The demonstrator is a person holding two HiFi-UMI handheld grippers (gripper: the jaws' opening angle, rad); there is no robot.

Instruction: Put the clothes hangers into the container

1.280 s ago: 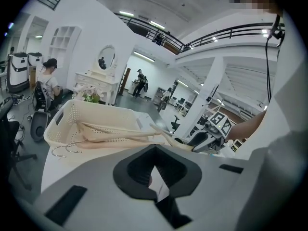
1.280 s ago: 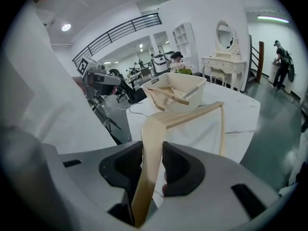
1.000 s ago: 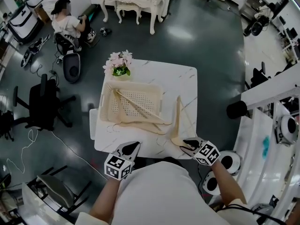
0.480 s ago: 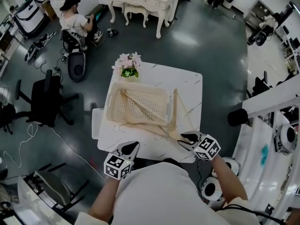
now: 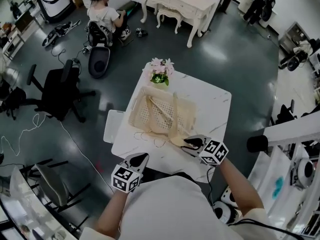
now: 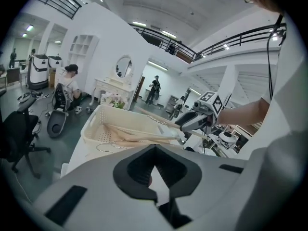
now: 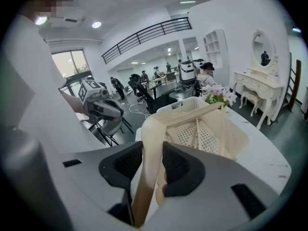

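Observation:
A cream perforated basket (image 5: pixel 137 112) stands on the white marble table (image 5: pixel 212 104). Inside it lie two pale wooden hangers (image 5: pixel 156 111); another hanger (image 5: pixel 150 133) rests across its near rim. My right gripper (image 5: pixel 191 144) is shut on a wooden hanger (image 7: pixel 153 138), whose far end reaches over the basket (image 7: pixel 237 134). My left gripper (image 5: pixel 138 161) hovers at the table's near edge, shut and holding nothing. In the left gripper view, the right gripper (image 6: pixel 186 124) sits just right of the basket (image 6: pixel 95 125).
A pot of pink flowers (image 5: pixel 161 72) stands at the table's far edge behind the basket. A small white side panel (image 5: pixel 113 126) juts from the table's left. On the floor to the left is a black office chair (image 5: pixel 59 86); a seated person (image 5: pixel 104 15) is farther back.
My right gripper has carried its hanger leftward, from beside the basket's right wall to over the basket. The left gripper has stayed at the near edge.

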